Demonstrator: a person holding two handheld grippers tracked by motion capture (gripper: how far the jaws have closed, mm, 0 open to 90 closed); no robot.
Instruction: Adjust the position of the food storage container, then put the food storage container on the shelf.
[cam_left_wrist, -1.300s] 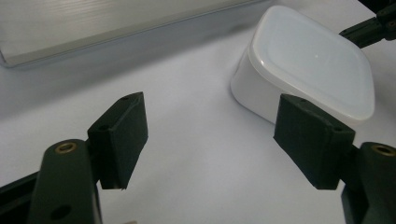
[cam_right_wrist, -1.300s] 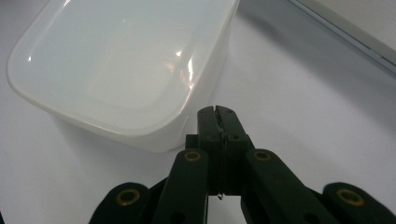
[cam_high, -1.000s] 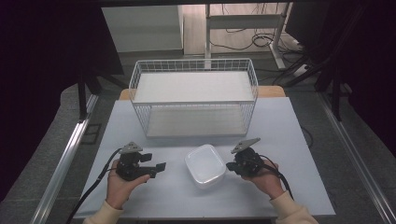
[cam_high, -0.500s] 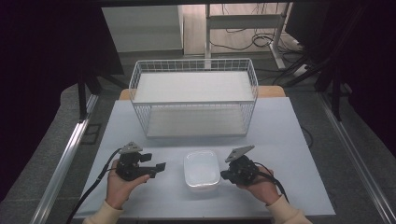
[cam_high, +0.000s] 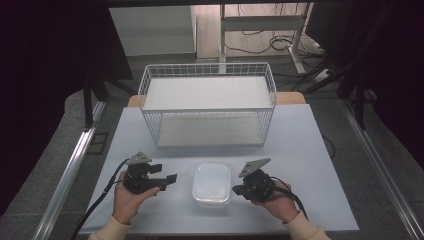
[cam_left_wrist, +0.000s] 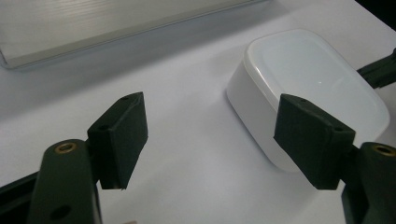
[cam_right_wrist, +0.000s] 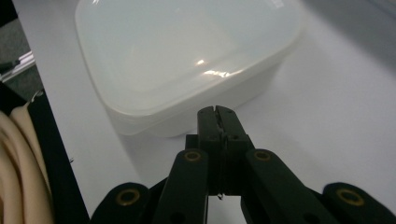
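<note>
A white lidded plastic container (cam_high: 212, 184) sits on the pale table (cam_high: 310, 150) between my two grippers. My left gripper (cam_high: 170, 182) rests to its left, pointing at it, jaws open and empty. In the left gripper view the container (cam_left_wrist: 308, 88) lies ahead, partly behind the right pad (cam_left_wrist: 310, 135), and apart from it. My right gripper (cam_high: 237, 190) is at the container's right side, jaws shut with nothing between them. In the right gripper view its closed tips (cam_right_wrist: 217, 116) are right at the container's (cam_right_wrist: 187, 51) side wall, just under the lid's rim.
A white wire basket (cam_high: 207, 105) with a shelf stands at the back of the table, its open side facing me. Its lower edge (cam_left_wrist: 93, 28) shows in the left gripper view. Cables and desk legs lie on the floor beyond.
The container has slid left and turned square to the table edge. My right gripper moved left with it, staying shut against its side. The left gripper has not moved.
</note>
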